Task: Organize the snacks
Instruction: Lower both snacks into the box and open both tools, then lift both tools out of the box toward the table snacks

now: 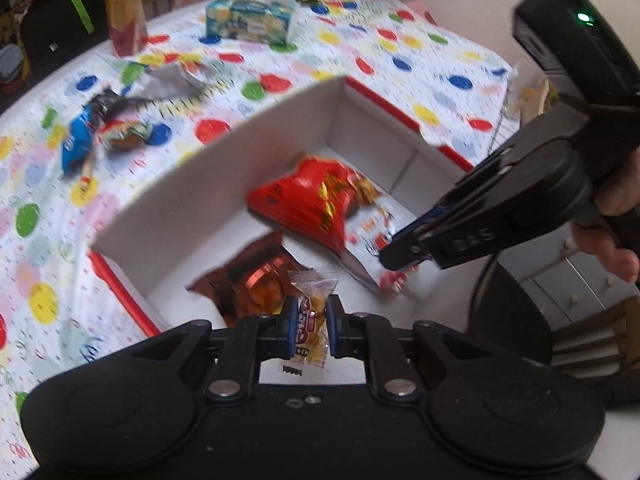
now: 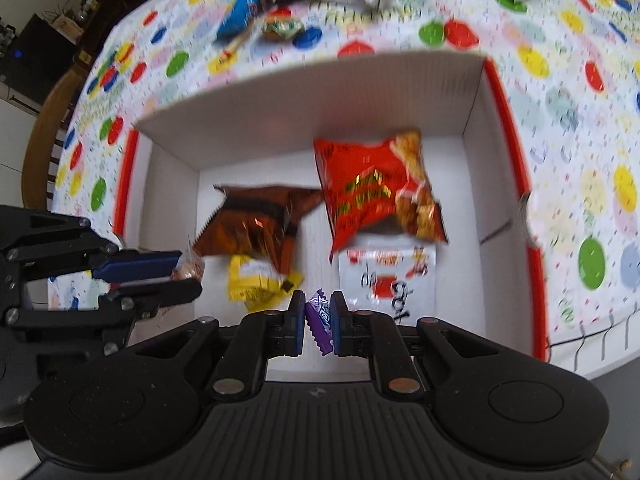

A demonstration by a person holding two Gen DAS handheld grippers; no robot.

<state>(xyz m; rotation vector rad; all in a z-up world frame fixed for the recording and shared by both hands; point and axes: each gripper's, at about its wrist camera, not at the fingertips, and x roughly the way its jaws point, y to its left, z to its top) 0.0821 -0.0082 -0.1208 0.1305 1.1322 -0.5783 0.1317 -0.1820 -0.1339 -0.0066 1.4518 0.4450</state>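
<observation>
A white cardboard box [image 1: 180, 196] [image 2: 304, 92] with red edges sits on the dotted tablecloth. Inside lie a red snack bag [image 1: 308, 196] [image 2: 372, 184], a brown foil bag [image 1: 256, 284] [image 2: 260, 224], a white packet [image 2: 384, 276] and a yellow packet [image 2: 256, 284]. My left gripper [image 1: 312, 326] is shut on a small clear-wrapped yellow snack [image 1: 312, 332], held over the box's near edge. My right gripper [image 2: 316, 320] is shut on a small purple candy wrapper [image 2: 318, 316] above the box; in the left wrist view it [image 1: 394, 258] comes in from the right.
On the cloth beyond the box lie a blue packet [image 1: 78, 140] [image 2: 236, 20], a small round snack [image 1: 126, 136], a silver wrapper [image 1: 172, 82] and a light blue carton [image 1: 248, 18]. A drink bottle [image 1: 124, 10] stands far left. A chair [image 1: 592, 344] stands right of the table.
</observation>
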